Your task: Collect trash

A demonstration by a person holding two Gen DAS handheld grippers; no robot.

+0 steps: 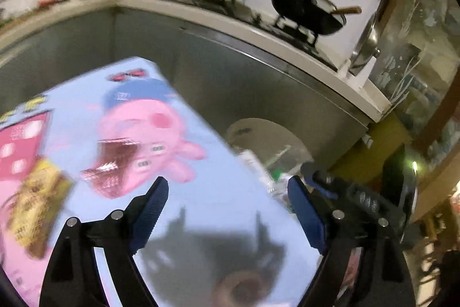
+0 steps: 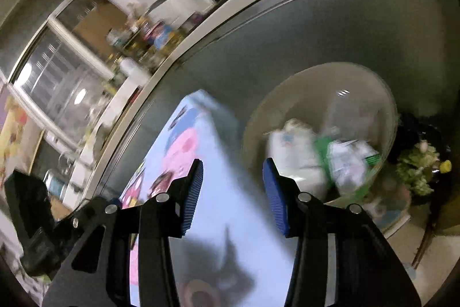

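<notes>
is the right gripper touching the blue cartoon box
Apart: in the right wrist view the gripper is open, its pads hanging clear above the box.

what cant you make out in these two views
- Print on the blue cartoon box: motion blur, left wrist view.
- Trash in the bin: smeared white and green wrappers, right wrist view.
- Box's near end: cut off by the frame edge and gripper bodies, both views.

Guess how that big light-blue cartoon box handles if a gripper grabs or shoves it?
The light-blue cartoon box looks like flat printed cardboard: probably stiff but light for its size. Its face shows a sheen, so the pads may slip. It seems wider than the open left gripper and right gripper, so an edge grip seems likelier, and it may swing.
</notes>
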